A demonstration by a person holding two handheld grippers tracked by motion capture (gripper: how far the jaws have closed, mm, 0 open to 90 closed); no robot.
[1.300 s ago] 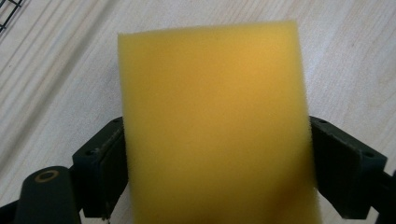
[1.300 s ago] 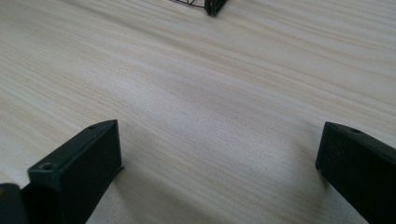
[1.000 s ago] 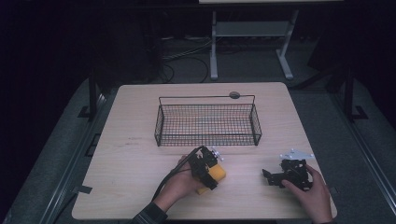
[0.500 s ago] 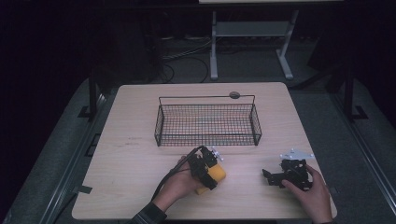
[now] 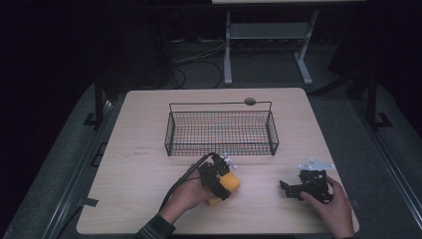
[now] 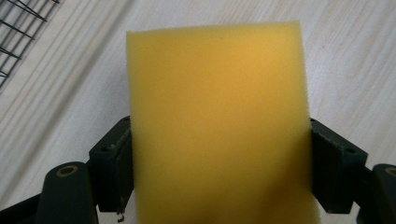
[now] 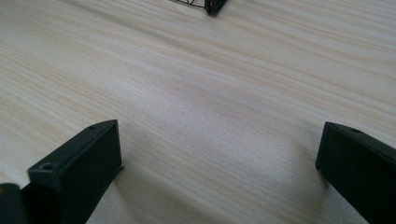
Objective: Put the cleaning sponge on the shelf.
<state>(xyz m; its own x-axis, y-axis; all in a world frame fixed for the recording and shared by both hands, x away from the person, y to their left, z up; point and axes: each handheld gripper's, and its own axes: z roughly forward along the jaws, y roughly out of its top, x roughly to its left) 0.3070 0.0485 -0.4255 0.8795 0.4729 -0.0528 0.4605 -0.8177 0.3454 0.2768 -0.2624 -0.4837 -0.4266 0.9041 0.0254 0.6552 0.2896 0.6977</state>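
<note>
Gripping sponge (image 6: 217,126) between left fingers (image 6: 112,165) — right fingers (image 7: 74,172) apart, idle — soft foam could slip out short of basket (image 5: 221,130).

Setting: a lab or test room, dimly lit. A lone wooden table (image 5: 149,149) stands on grey carpet (image 5: 64,159), holding a wire basket (image 5: 221,130). Behind it, loose cables (image 5: 199,57) lie on the floor beside a white metal stand (image 5: 268,37). Black frame posts (image 5: 98,94) flank the table. The surroundings are dark, without household furnishings.
</note>
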